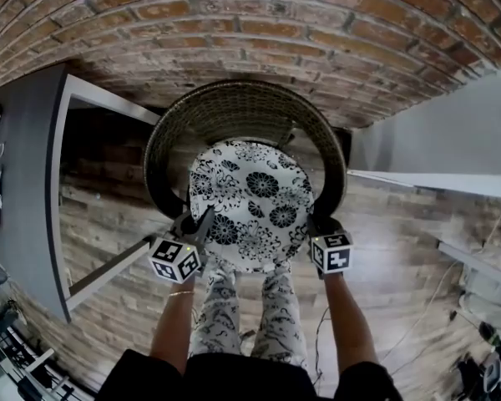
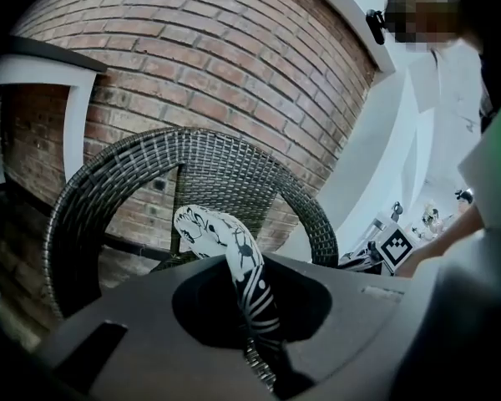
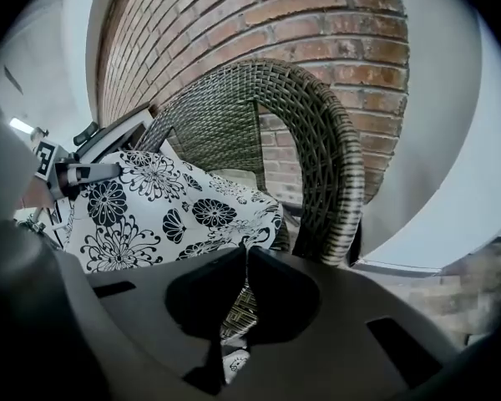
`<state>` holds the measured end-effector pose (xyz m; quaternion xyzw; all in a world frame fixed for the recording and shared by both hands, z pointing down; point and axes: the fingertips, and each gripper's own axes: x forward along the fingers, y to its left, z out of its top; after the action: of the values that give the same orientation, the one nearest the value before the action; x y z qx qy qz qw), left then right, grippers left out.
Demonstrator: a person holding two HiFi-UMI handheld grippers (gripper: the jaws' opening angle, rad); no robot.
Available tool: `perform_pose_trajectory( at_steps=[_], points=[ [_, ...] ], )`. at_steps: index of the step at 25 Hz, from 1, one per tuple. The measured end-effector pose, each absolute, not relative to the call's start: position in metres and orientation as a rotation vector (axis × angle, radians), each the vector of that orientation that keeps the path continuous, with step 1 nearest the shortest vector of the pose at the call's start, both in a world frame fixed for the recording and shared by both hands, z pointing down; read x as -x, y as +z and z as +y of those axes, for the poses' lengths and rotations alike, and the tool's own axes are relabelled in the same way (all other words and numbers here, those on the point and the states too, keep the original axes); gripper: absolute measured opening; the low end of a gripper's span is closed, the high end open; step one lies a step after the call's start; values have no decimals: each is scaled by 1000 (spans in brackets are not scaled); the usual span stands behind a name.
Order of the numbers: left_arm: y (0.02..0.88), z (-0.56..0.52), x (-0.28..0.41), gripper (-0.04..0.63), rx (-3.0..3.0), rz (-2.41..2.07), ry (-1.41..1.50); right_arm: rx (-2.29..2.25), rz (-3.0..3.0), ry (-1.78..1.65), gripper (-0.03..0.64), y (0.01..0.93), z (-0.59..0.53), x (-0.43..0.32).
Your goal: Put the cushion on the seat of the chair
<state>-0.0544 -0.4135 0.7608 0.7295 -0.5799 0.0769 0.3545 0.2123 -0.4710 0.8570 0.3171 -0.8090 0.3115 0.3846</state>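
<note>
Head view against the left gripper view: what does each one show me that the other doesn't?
Only the head view: the cushion's whole round face over the wicker chair, where the left gripper and right gripper sit on its near edge, and a grey table at the left. Only the left gripper view: the cushion's edge pinched between that gripper's shut jaws. Both: the cushion, the chair's woven back, the brick wall, the right gripper's marker cube.

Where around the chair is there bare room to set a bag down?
Bare wooden floor lies left of the chair, between it and the grey table, and right of it, below the white surface. The chair itself is crowded: the cushion is over it, held by the left gripper and the right gripper.
</note>
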Motion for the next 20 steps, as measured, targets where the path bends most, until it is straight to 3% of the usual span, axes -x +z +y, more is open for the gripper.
perform_pose_trajectory(
  at_steps=[20],
  points=[
    [796, -401, 58, 14, -1780, -1482, 139, -803, -1940, 843, 22, 910, -447, -223]
  ],
)
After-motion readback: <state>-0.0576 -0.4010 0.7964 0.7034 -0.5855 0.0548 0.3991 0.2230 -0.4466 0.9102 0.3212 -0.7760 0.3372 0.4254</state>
